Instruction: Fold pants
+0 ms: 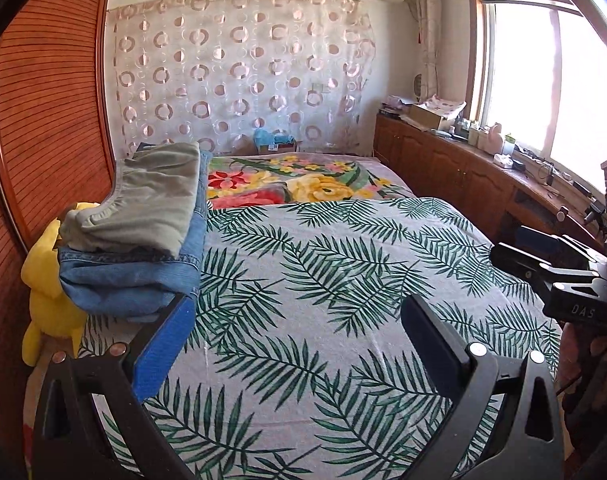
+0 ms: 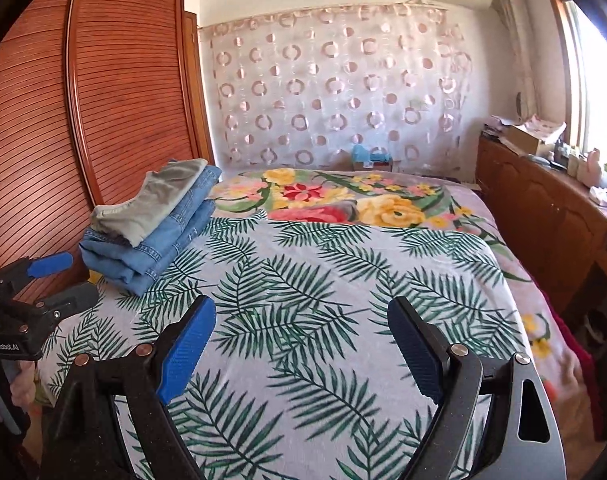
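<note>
Holding my left gripper and right gripper wide with nothing inside, I see folded pants stacked aside, leaving the bed free.

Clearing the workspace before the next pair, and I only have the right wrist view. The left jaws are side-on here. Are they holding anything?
Observer: No. The left gripper has its jaws wide open, with only the leaf-print sheet between them.
Operator: Is anything hidden behind the stack?
Observer: Yes. A yellow plush toy sits beside the folded pants, against the wardrobe.
Operator: How close is the left gripper to the stack?
Observer: In the left wrist view, one jaw's tip meets the denim's near corner. I cannot tell whether they touch.
</note>
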The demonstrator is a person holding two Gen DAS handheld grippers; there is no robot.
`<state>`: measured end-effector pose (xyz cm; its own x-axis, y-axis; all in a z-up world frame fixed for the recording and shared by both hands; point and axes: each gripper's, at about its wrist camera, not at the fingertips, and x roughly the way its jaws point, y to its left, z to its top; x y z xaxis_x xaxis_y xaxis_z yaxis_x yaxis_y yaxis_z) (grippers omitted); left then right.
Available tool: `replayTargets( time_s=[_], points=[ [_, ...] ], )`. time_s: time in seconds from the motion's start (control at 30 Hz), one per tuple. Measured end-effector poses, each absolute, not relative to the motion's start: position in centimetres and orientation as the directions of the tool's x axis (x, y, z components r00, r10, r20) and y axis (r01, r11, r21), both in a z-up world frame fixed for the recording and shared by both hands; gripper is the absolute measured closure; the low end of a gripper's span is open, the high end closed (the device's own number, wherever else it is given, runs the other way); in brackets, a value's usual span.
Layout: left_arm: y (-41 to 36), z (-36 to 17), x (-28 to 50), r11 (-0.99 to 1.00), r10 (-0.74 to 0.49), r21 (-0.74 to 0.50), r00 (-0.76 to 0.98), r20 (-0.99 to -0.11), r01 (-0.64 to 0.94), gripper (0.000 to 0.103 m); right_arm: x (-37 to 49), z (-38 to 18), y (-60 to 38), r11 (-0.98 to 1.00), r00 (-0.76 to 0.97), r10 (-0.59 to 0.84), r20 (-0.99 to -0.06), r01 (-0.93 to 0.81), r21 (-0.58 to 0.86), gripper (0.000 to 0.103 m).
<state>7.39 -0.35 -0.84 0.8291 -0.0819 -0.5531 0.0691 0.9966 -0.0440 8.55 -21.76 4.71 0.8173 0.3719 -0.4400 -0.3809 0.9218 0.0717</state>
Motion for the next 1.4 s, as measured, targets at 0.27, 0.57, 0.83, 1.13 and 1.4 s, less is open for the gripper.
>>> replayTargets(
  time_s=[0.27, 0.57, 0.83, 1.13, 1.4],
  points=[
    [-1.8, 0.8, 6.3, 0.997, -0.078, -0.024, 0.844, -0.531, 0.077, 0.0, 6.5, 5.4, -22.8, 0.94, 0.841, 0.335, -0.425, -0.332, 0.082, 0.014],
    [-2.8, 3.6, 5.7, 0.996, -0.075, -0.002, 0.866, -0.494, 0.085, 0.0, 4.5, 6.6, -23.9, 0.95, 0.87, 0.311, -0.383, -0.3, 0.091, 0.014],
    [-3.1, 6.7, 5.0, 0.997, -0.068, 0.01, 0.891, -0.449, 0.082, 0.0, 2.9, 8.0, -24.7, 0.957, 0.897, 0.289, -0.336, -0.275, 0.089, 0.014],
    [-2.2, 7.7, 4.0, 0.998, -0.068, -0.014, 0.901, -0.429, 0.069, 0.0, 2.6, 8.2, -25.0, 0.955, 0.902, 0.295, -0.317, -0.284, 0.082, 0.009],
    [-2.0, 7.6, 3.9, 0.998, -0.067, -0.015, 0.901, -0.429, 0.067, 0.0, 2.5, 7.6, -24.7, 0.959, 0.909, 0.281, -0.307, -0.274, 0.068, 0.008]
  ],
)
